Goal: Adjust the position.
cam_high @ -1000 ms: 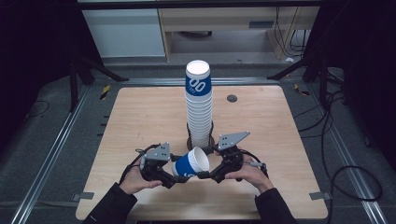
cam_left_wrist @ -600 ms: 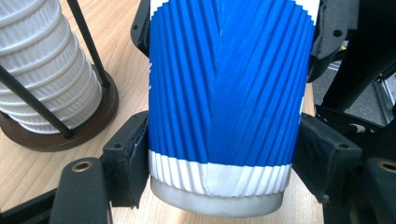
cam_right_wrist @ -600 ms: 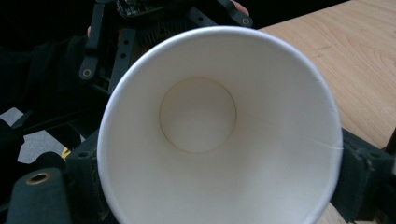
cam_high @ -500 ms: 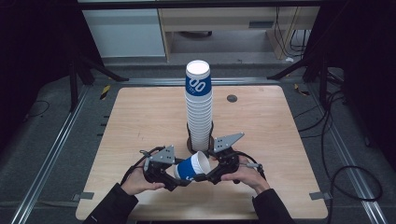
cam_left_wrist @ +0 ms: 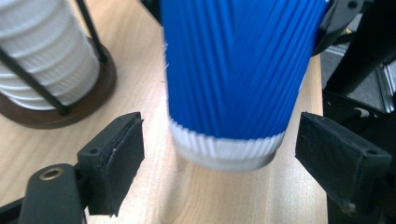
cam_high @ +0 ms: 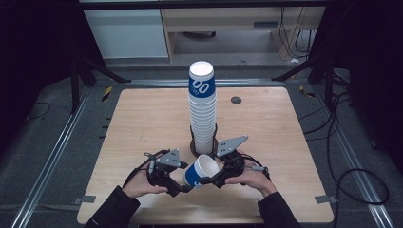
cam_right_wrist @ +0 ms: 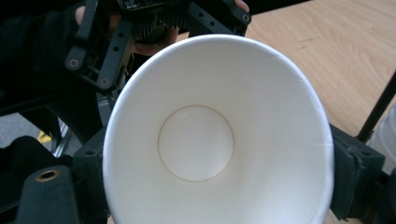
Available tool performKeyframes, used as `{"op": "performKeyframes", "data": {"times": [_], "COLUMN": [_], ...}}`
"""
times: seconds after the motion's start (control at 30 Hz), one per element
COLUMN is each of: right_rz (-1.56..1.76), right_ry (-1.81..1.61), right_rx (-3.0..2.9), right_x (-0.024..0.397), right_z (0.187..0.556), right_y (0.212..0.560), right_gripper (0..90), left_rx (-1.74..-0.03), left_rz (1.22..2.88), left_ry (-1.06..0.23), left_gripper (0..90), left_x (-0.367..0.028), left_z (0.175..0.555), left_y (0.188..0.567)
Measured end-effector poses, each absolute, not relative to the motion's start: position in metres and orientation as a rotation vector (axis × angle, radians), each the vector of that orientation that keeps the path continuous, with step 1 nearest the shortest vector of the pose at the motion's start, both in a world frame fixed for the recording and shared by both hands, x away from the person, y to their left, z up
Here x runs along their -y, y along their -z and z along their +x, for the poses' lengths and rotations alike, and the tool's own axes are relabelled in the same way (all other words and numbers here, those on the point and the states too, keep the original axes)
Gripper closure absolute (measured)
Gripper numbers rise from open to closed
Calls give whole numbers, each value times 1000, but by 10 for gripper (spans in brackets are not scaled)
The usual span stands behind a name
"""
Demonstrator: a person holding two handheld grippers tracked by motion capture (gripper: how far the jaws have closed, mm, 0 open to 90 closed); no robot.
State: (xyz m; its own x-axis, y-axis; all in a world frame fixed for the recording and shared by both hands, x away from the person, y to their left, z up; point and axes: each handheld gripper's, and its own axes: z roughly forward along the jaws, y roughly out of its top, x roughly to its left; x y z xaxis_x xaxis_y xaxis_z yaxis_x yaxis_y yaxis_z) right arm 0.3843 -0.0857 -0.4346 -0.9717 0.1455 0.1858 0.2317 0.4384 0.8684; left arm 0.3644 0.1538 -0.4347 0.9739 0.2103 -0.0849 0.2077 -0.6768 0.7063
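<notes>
right gripper (cam_high: 205,181) jaws just closed onto rim of blue ribbed paper cup (cam_high: 198,171), tilted above the wooden table (cam_high: 142,118) | left gripper (cam_left_wrist: 219,140) jaws apart, flanking its base | risk: rim crushes, cup slips.

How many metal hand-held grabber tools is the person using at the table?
2. The left gripper is in the person's left hand, jaws open around the base of the blue cup. The right gripper is in the right hand, clamped on that cup near its rim.
</notes>
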Motion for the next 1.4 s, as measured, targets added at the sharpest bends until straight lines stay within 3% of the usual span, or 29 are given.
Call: {"op": "performKeyframes", "data": {"times": [0.3,0.5,0.67,0.83,1.17,1.4], "right_rz": [-274,-237,-232,-270,-425,-403], "right_ry": [1523,1502,1487,1553,1771,1808], "right_rx": [2631,2655,2681,2672,2517,2445], "right_x": [73,65,62,64,93,89], "right_z": [380,377,376,377,387,386], "right_y": [439,439,440,438,424,424], "right_gripper": [168,166,147,71,74,107], "left_rx": [-272,-264,-271,-294,-372,-362], "left_rz": [2367,2413,2424,2398,2209,2161], "left_ry": [10,29,21,5,-79,-102], "left_gripper": [154,257,267,267,267,267], "left_x": [-145,-142,-141,-145,-167,-160], "left_z": [361,360,361,363,369,362], "left_y": [439,442,444,443,427,424]}}
